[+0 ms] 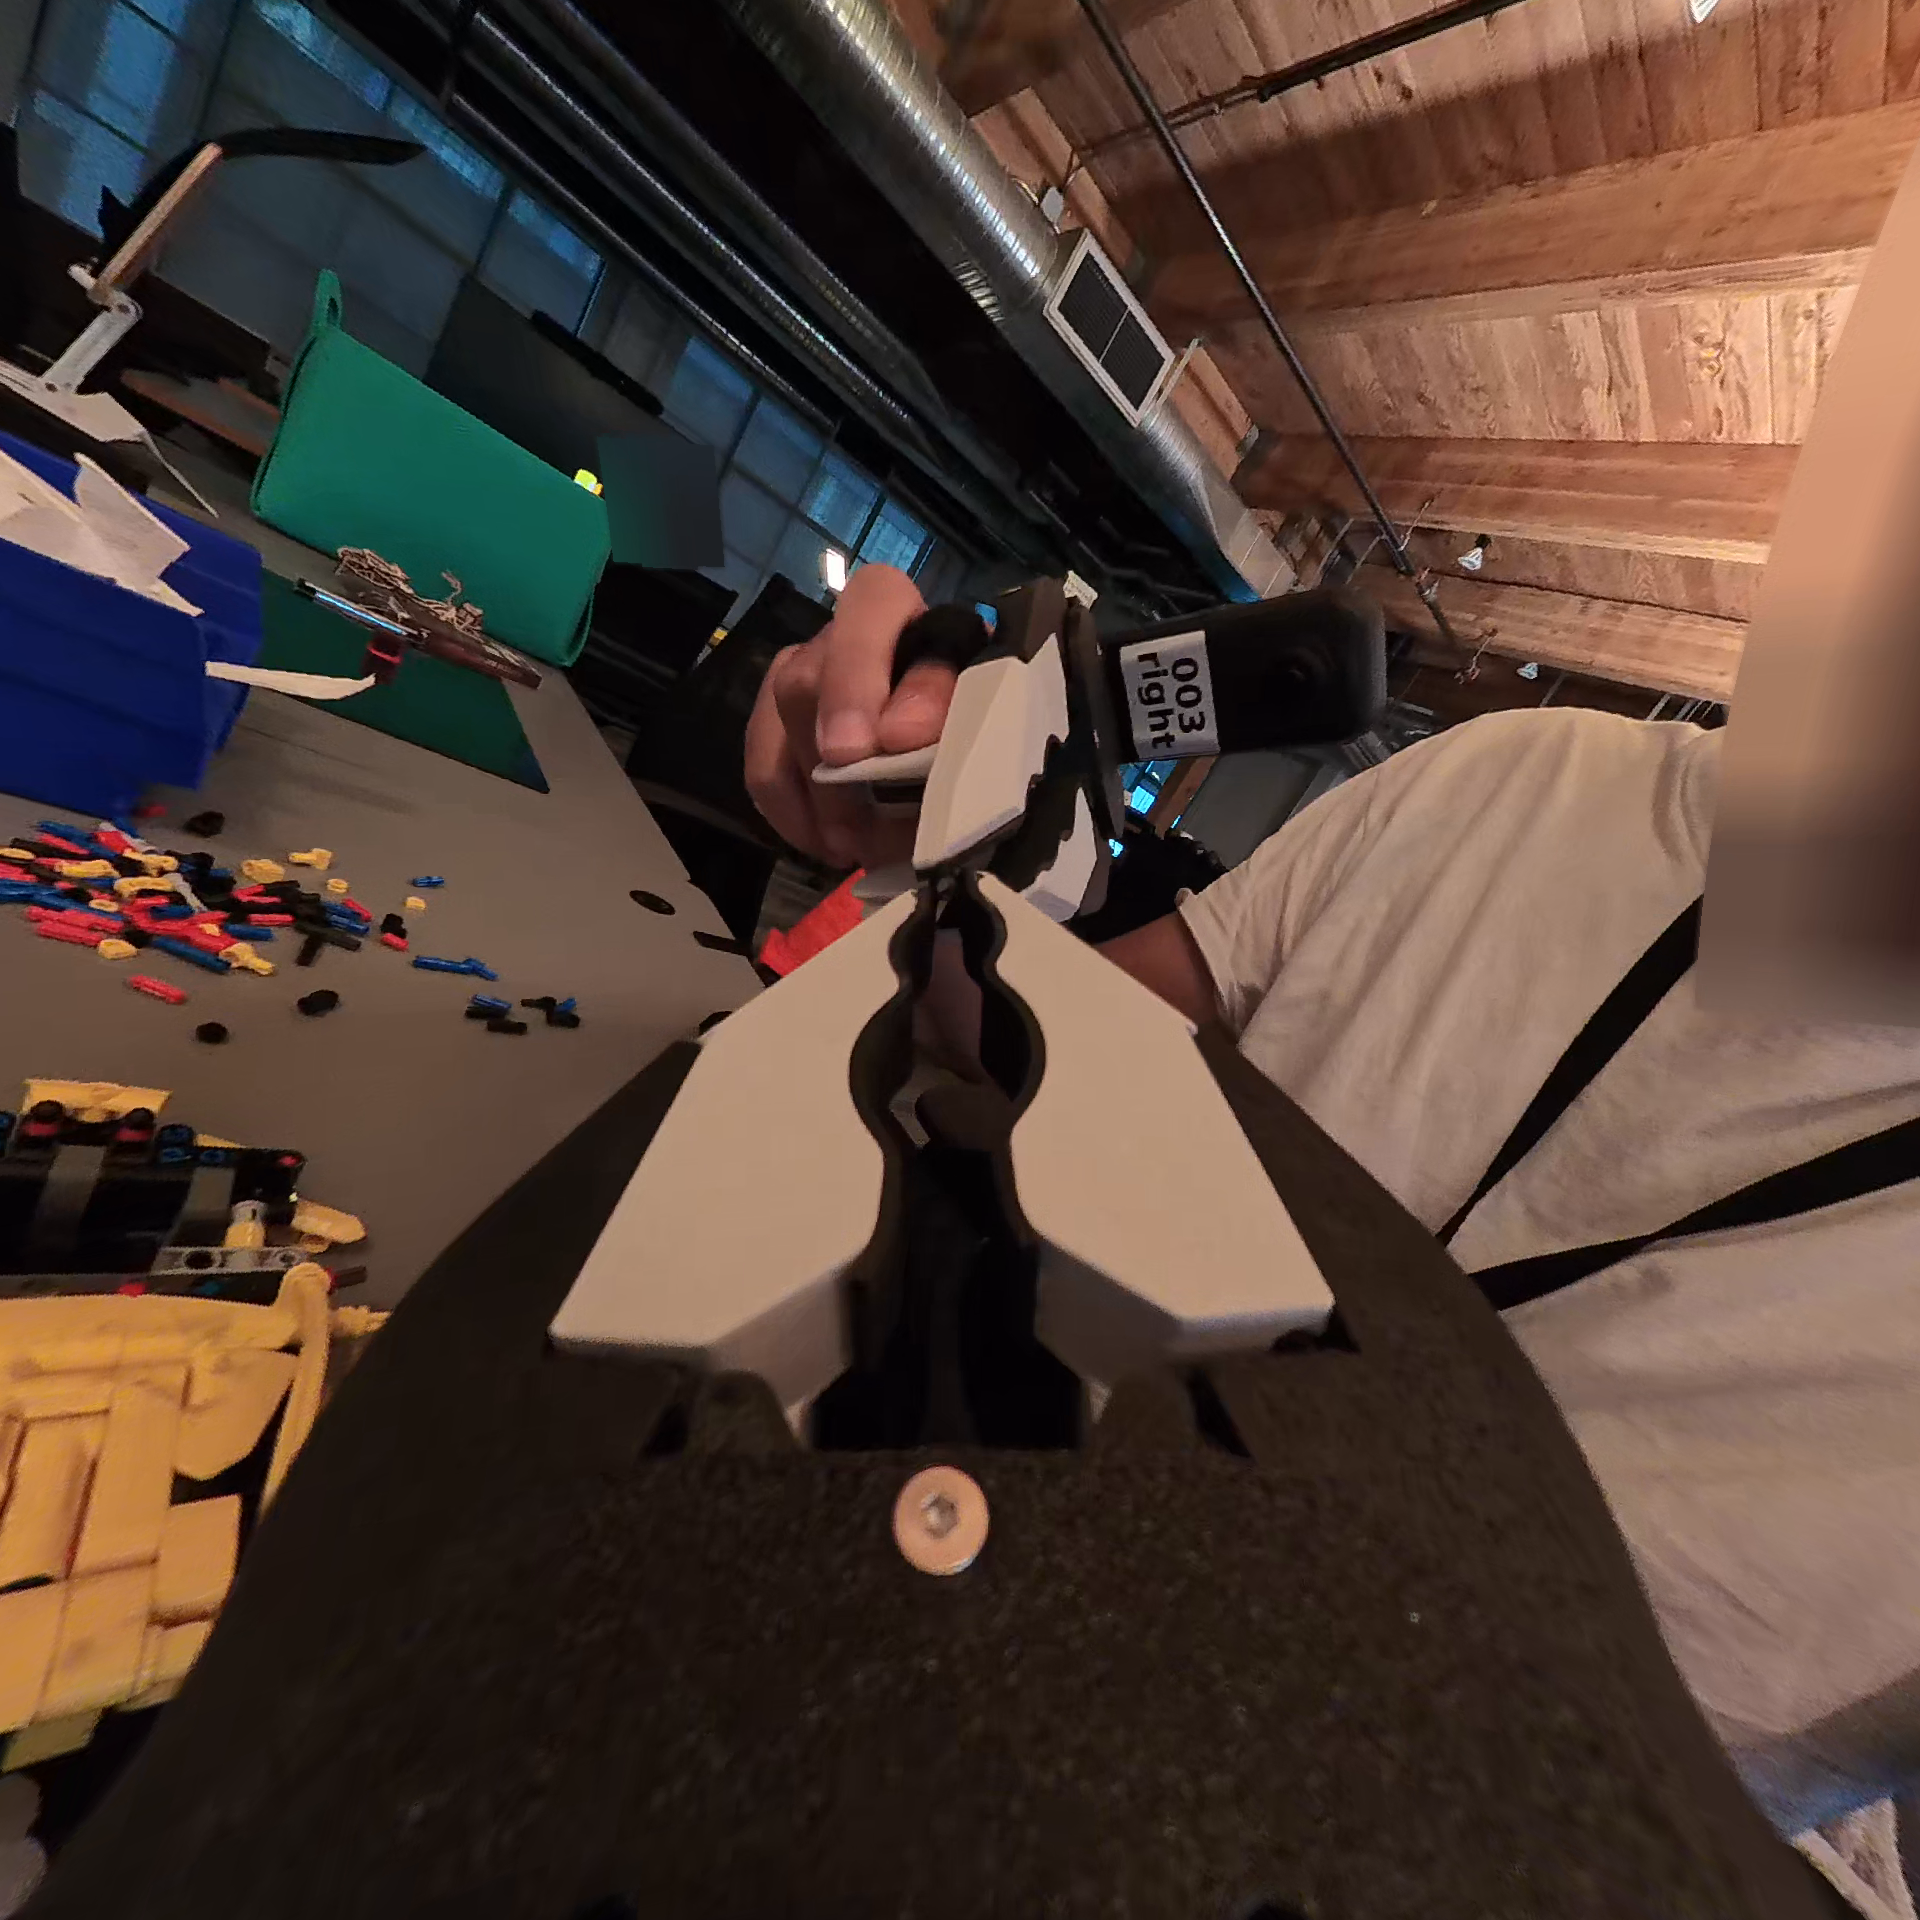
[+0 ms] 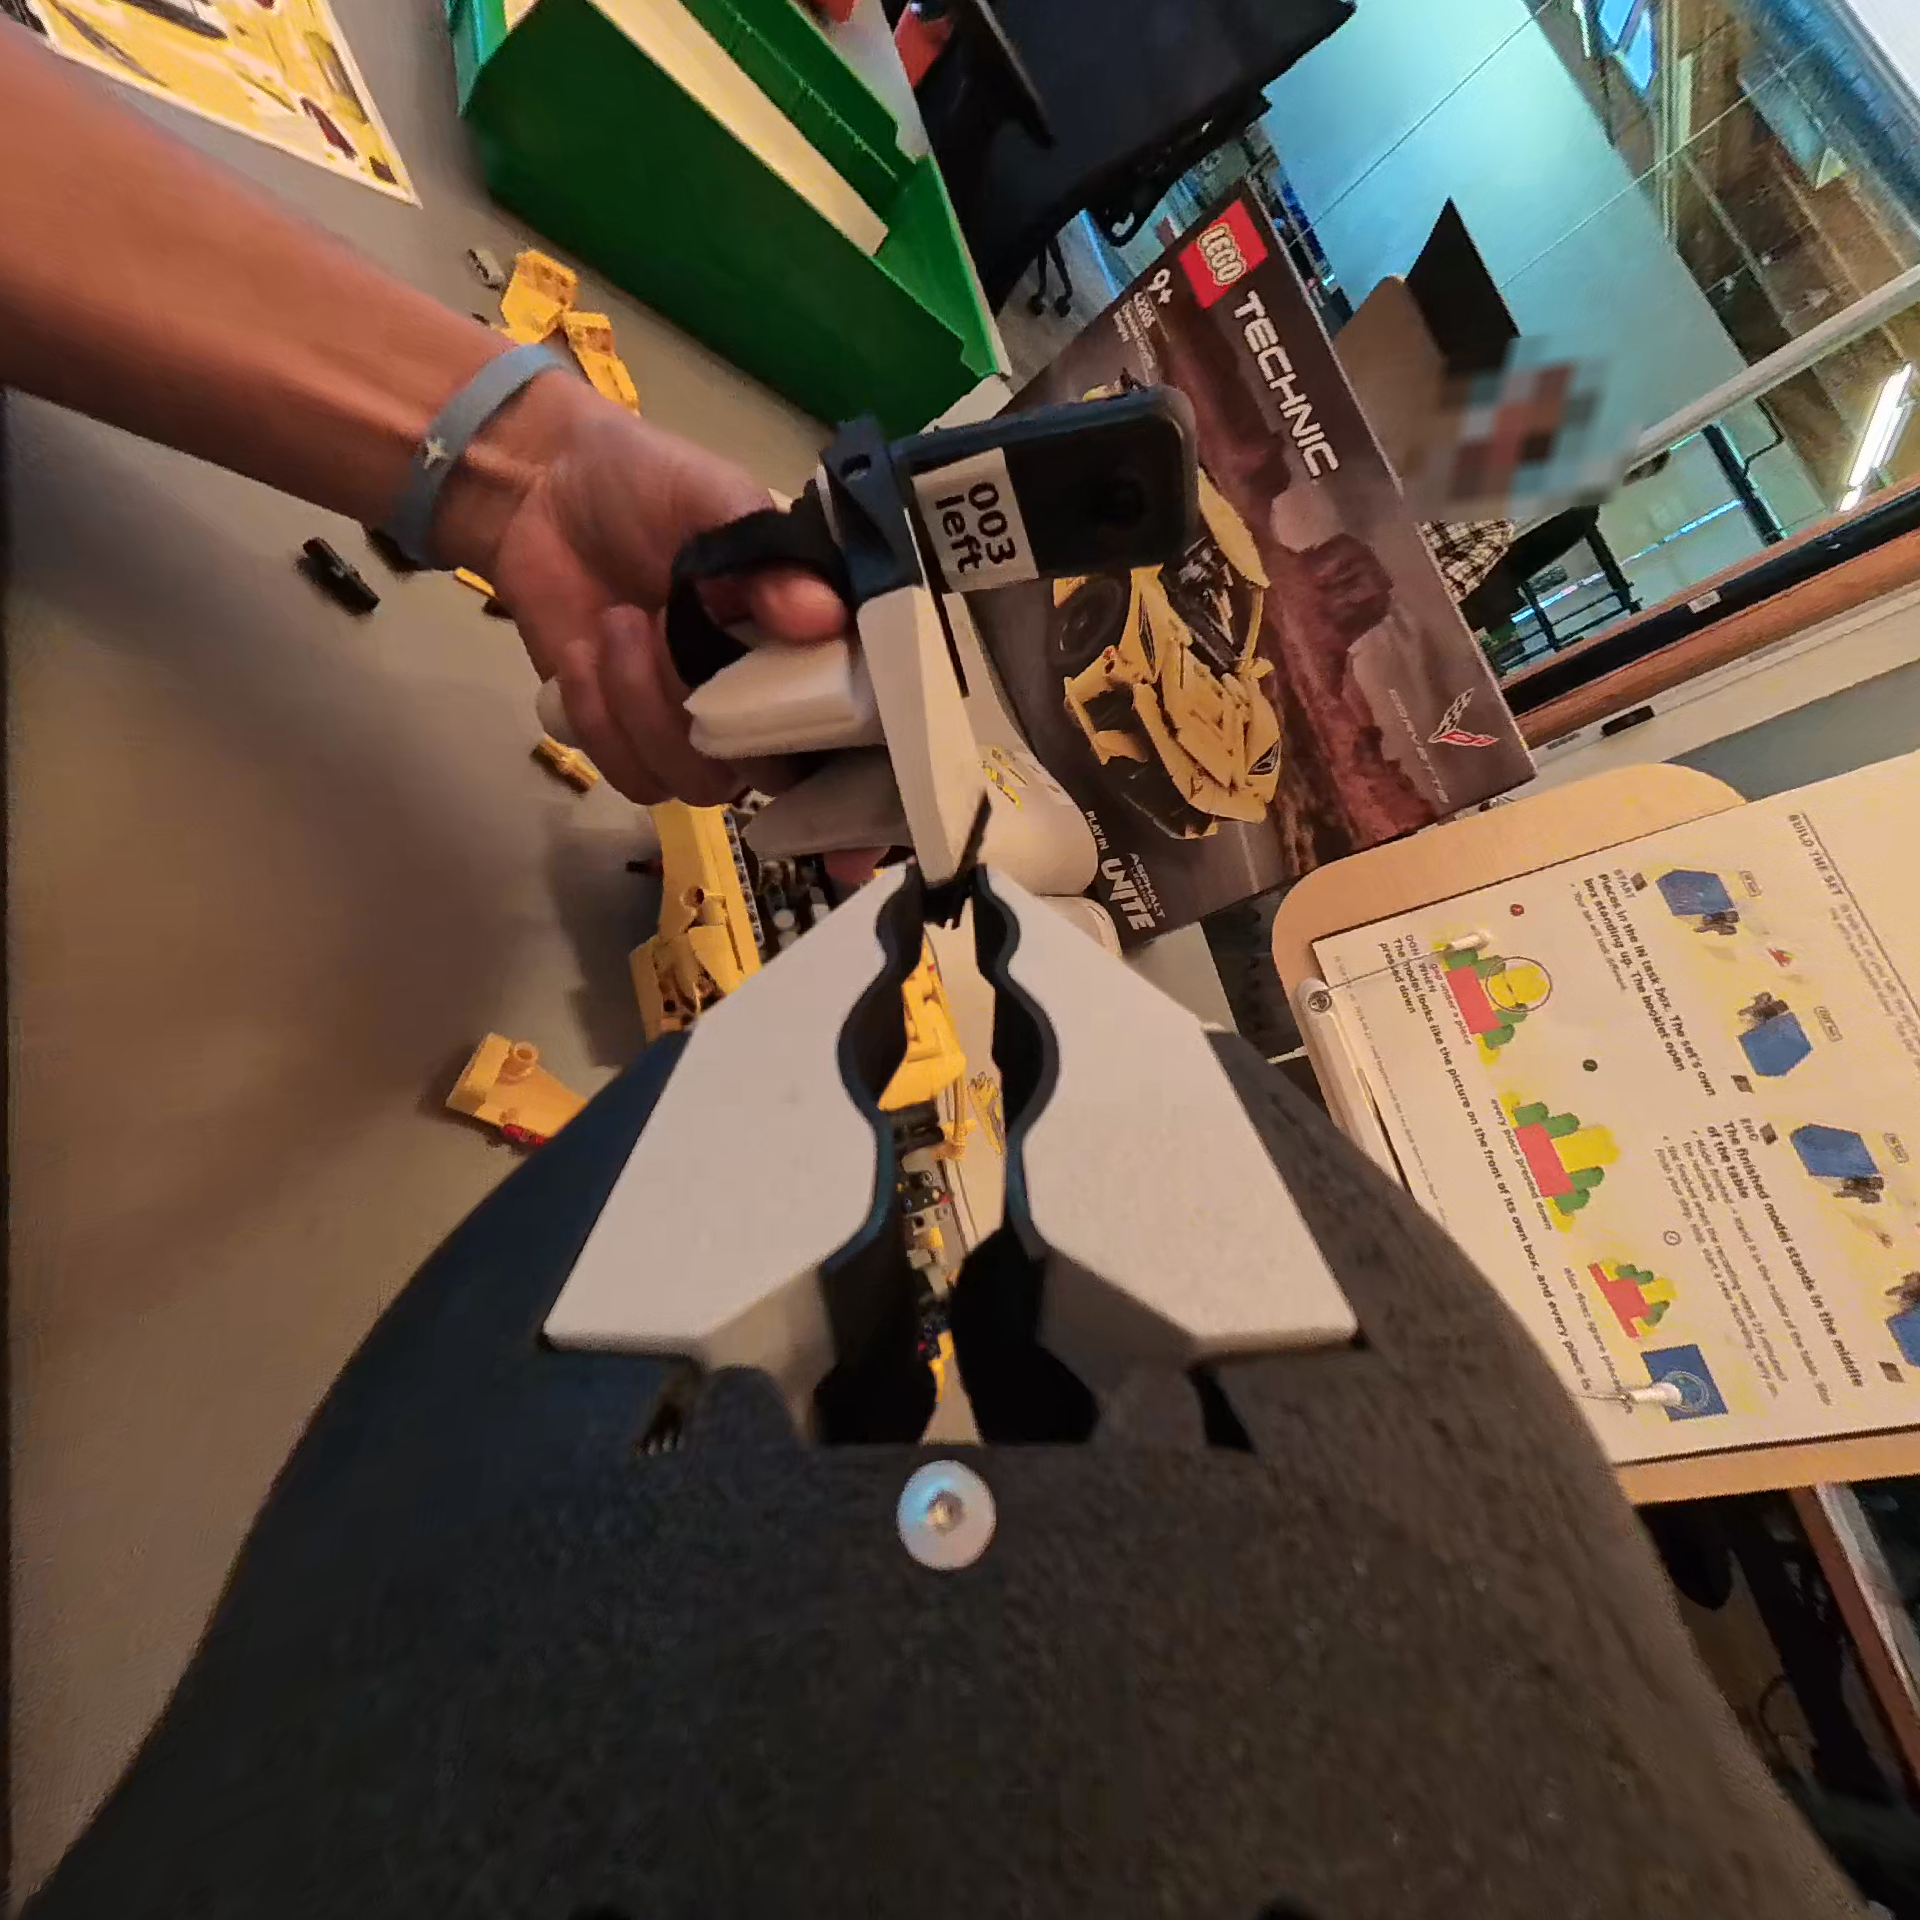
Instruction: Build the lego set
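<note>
Both grippers are lifted off the grey table (image 1: 468, 810) and meet tip to tip. In the left wrist view my left gripper (image 1: 943, 891) is shut, with the right gripper (image 1: 997, 769) nose-down against its tips. In the right wrist view my right gripper (image 2: 948, 891) is shut on a small black piece (image 2: 948, 904), and the left gripper (image 2: 925, 727) pinches the same piece from above. The partly built yellow and black car model (image 1: 125, 1455) lies on the table below; it also shows in the right wrist view (image 2: 696, 935).
A pile of loose red, blue, black and yellow pieces (image 1: 156, 904) lies near a blue bin (image 1: 104, 665). A green bin (image 2: 707, 208), the set's box (image 2: 1299, 623), a clipboard with an instruction sheet (image 2: 1662, 1122), a booklet (image 2: 239, 83) and loose yellow parts (image 2: 561, 312) surround the work area. The tips of both grippers are at nearly the same place.
</note>
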Demonstrator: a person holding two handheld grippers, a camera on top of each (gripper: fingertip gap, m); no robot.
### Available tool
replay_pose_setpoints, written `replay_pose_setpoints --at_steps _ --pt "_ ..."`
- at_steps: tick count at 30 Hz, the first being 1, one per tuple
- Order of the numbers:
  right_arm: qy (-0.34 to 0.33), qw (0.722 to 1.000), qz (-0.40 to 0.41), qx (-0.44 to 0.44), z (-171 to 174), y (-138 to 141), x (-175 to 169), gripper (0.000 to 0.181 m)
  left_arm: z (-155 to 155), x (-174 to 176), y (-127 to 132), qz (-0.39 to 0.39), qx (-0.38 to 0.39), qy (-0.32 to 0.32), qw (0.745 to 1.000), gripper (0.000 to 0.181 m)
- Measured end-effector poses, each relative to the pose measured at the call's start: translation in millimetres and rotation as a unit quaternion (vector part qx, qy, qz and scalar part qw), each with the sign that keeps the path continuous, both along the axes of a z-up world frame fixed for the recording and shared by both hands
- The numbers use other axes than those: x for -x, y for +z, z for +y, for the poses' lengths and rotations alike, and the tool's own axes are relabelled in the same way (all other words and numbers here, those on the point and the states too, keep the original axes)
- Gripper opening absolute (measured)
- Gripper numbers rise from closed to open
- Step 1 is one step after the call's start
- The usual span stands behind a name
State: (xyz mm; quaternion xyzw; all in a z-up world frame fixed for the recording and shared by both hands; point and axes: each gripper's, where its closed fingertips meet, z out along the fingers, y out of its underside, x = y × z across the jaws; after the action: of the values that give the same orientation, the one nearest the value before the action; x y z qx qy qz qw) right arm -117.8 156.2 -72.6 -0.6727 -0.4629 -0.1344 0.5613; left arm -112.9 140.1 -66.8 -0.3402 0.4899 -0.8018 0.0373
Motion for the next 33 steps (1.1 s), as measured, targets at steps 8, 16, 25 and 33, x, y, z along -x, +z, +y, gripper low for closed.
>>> replay_pose_setpoints --at_steps 8,16,25,33 --pt "0.005 1.000 0.027 0.005 -3 -4 0 0.006 -2 -2 -3 0.000 0.005 -0.006 1.000 0.005" --pt "-0.004 1.000 0.022 0.009 -3 -9 -2 0.006 -2 -3 -8 0.013 -0.010 -0.004 1.000 0.004" --pt "0.006 0.999 0.040 -0.004 -13 0 -6 0.001 -3 3 -7 0.009 -0.026 -0.008 1.000 0.004" --pt "0.017 0.999 0.006 0.036 -17 -15 3 0.008 -12 4 -13 0.018 -0.038 -0.030 0.999 0.004"
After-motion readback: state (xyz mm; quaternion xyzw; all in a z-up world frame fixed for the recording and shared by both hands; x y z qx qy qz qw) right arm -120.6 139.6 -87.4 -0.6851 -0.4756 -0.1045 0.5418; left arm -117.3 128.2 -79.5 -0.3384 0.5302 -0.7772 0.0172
